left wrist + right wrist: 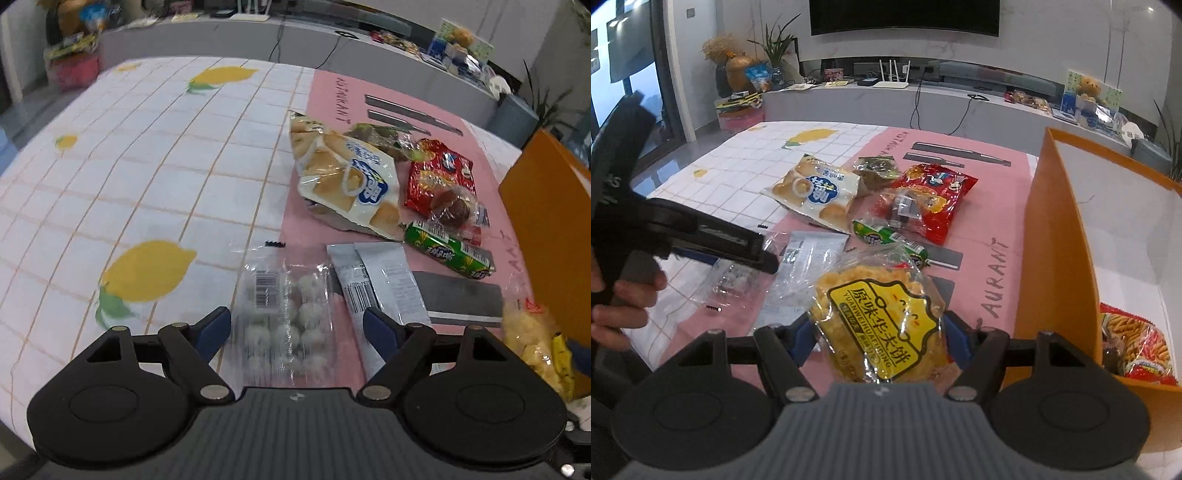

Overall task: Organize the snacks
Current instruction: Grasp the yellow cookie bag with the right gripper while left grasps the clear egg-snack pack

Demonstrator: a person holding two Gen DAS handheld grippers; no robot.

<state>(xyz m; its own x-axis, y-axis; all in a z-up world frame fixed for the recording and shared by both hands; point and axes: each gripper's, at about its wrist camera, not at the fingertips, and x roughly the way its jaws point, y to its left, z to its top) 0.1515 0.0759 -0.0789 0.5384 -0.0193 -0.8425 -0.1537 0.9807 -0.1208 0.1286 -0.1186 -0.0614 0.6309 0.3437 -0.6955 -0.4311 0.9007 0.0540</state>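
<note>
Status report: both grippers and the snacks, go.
Left hand-held gripper open over clear bag of white balls. Right hand-held gripper shut on yellow waffle pack, beside orange box. Nothing blocking.

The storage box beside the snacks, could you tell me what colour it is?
The box is orange outside and white inside, best seen in the right wrist view.

A dark wall screen (pixel 904 16) hangs above a long grey console (pixel 886 99).
</note>
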